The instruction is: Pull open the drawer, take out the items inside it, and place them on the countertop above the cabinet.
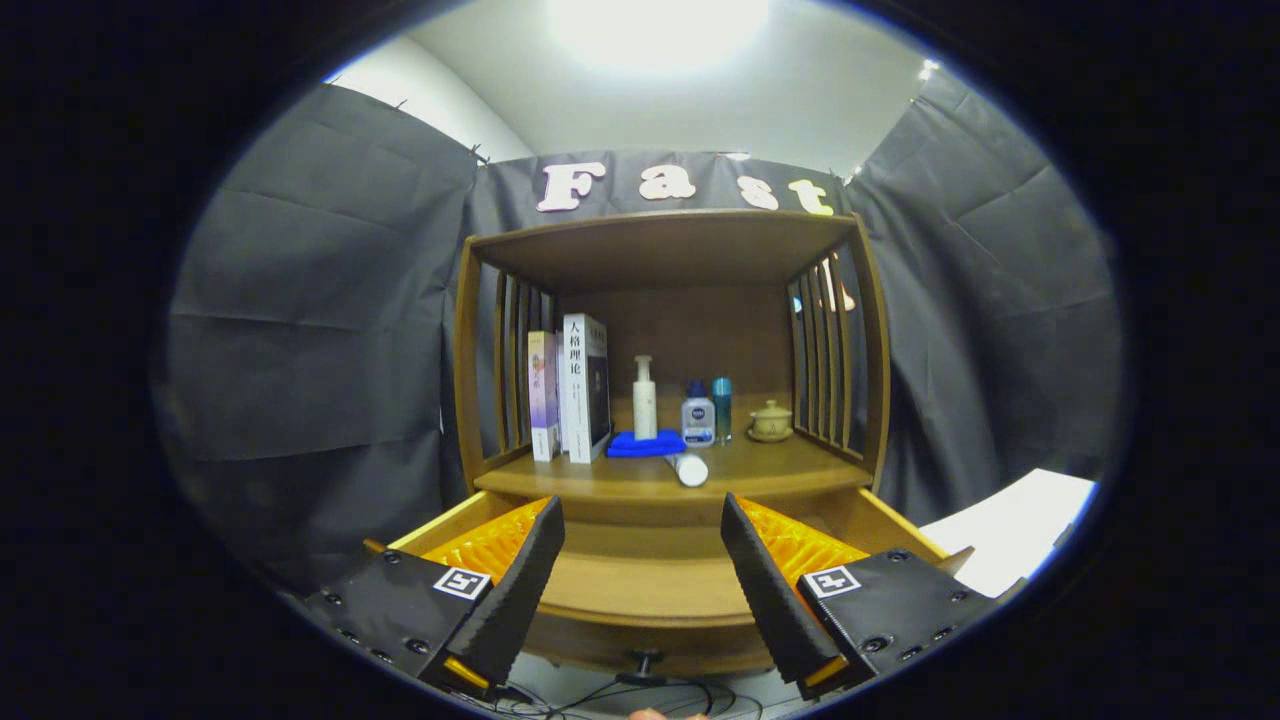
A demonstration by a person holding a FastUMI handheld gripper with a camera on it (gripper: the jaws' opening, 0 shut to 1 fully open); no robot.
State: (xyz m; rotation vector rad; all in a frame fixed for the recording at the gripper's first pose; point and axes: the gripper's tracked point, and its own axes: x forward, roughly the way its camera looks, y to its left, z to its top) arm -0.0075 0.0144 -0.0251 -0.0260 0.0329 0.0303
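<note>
The drawer (640,590) is pulled open beneath the tool (640,545), its front panel and knob (645,660) at 6 o'clock. The tool's fingers (520,585) stand wide apart, holding nothing, hovering over the drawer. The drawer floor that shows between the fingers is bare wood; the fingers and tool body cover its left and right ends, so I cannot tell whether anything lies there.

Up on the bench (760,480) above the cabinet, at 12 o'clock from the tool, sit a blue cloth (632,447) with a white pump bottle (645,398) standing behind or on it, a clear bottle with a blue cap (698,415), a teal cylinder (722,408) just beside it, and a small lidded pot (771,421) at 1 o'clock. A white tube (688,468) lies on its side near the bench's front edge. Books (572,388) stand at 11 o'clock.

Judging by this, opening is done and unloading looks largely or wholly finished; what remains is checking the hidden ends of the drawer.
</note>
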